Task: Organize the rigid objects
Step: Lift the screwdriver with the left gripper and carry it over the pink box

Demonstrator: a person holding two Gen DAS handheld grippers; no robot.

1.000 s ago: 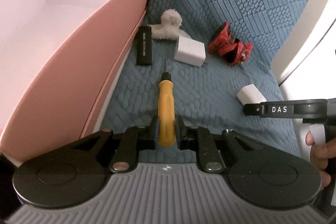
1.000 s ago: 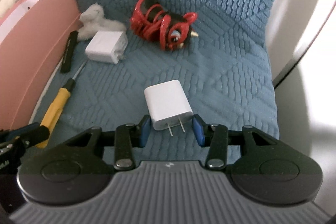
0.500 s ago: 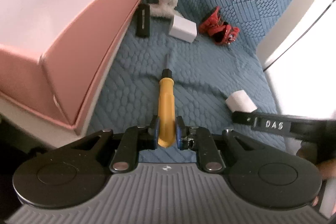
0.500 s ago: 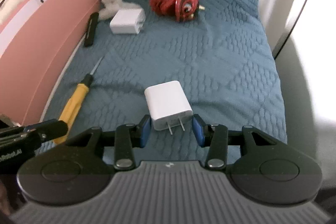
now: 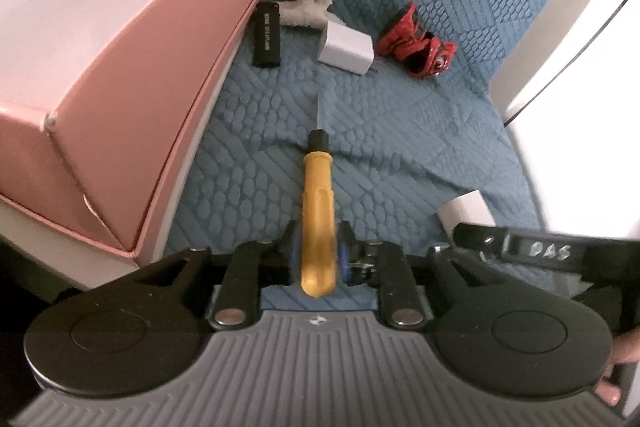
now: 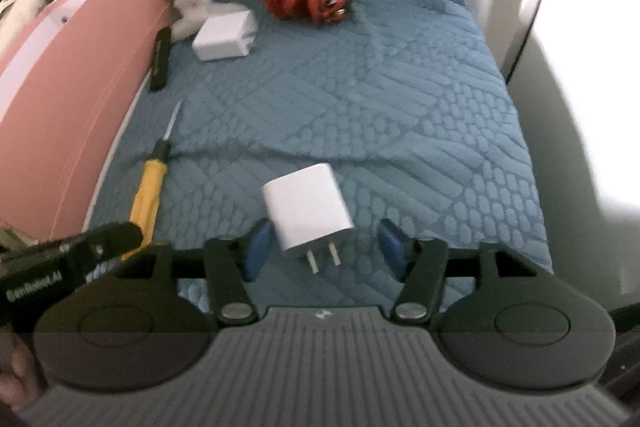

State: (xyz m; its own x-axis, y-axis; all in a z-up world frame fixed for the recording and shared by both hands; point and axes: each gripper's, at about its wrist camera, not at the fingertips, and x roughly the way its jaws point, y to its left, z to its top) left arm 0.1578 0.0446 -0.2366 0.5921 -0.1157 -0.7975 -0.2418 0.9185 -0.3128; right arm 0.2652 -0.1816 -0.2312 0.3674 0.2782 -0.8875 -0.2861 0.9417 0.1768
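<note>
My left gripper (image 5: 318, 253) is shut on the yellow-handled screwdriver (image 5: 318, 211), which points away over the blue quilt; it also shows in the right wrist view (image 6: 150, 187). My right gripper (image 6: 325, 247) is open, its blue pads (image 6: 258, 247) spread either side of a small white charger (image 6: 306, 213) whose prongs point back at me. The left pad is near the charger, the right pad stands apart. The charger also shows in the left wrist view (image 5: 466, 213). A pink box (image 5: 132, 39) with a white inside stands open at the left.
Farther back on the blue quilt (image 6: 380, 107) lie a second white charger (image 5: 346, 51), a black stick-shaped device (image 5: 267, 35), a white fluffy item (image 5: 308, 3) and a red coiled cable bundle (image 5: 416, 45). A white surface borders the quilt at the right (image 6: 580, 107).
My right gripper's jaws have opened wider and the charger now sits tilted between them. The left gripper still holds the screwdriver and has shifted slightly towards the objects.
</note>
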